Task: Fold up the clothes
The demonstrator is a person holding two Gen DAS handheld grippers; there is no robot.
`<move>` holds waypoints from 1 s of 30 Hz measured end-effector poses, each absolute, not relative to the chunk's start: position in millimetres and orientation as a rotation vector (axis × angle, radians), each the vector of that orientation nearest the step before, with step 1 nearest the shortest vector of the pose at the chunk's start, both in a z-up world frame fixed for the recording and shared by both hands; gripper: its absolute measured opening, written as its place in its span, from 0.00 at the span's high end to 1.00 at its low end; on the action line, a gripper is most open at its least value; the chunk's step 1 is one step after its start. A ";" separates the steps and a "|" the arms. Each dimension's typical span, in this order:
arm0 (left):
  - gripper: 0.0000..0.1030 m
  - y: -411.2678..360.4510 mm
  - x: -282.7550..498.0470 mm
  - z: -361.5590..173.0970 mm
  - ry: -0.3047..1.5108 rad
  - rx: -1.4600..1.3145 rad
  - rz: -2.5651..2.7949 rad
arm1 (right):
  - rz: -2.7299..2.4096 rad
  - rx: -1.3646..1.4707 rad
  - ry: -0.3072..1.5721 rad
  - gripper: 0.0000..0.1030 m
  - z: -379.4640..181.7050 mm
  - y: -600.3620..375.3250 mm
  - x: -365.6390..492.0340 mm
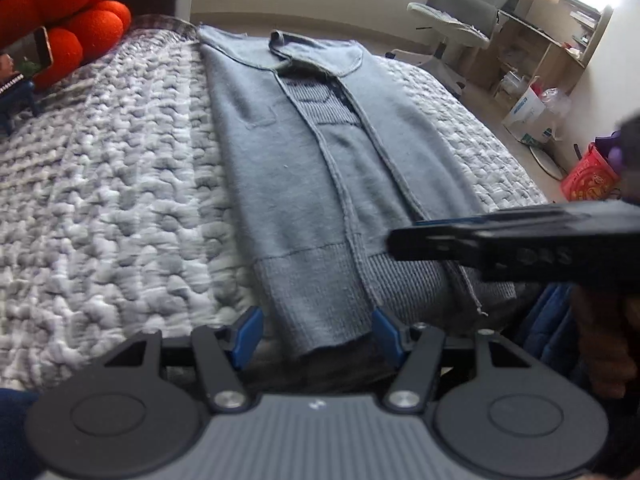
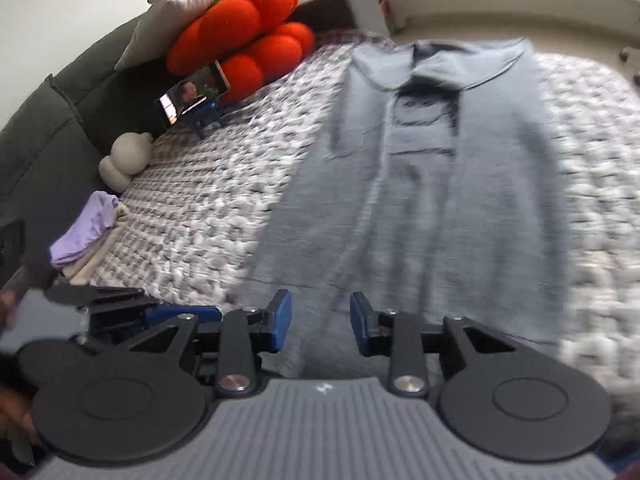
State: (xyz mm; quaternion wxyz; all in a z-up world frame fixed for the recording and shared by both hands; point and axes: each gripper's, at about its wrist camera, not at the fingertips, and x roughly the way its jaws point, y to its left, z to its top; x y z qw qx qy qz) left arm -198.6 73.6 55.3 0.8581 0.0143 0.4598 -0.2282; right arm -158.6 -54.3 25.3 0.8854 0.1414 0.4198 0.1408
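Sweater [image 1: 312,184] flat; both tools agape.

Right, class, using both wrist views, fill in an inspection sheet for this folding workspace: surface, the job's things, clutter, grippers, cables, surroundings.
Surface: grey-white textured quilt over a bed, dark headboard along one side.
Job's things: blue-grey collared sweater lying flat, both sides folded in toward the middle, ribbed hem nearest the grippers.
Clutter: orange cushion, propped phone, small white plush, lilac and beige folded clothes.
Grippers: left gripper open, straddling the hem; right gripper open above the hem, nothing between its pads.
Cables: nothing seen.
Surroundings: office chair, wooden desk, cardboard box, red basket on the floor.
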 end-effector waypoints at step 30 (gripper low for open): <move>0.60 92.8 -181.5 32.6 1.059 -0.160 -0.345 | 0.197 0.253 0.964 0.94 2.8 -40.5 -167.6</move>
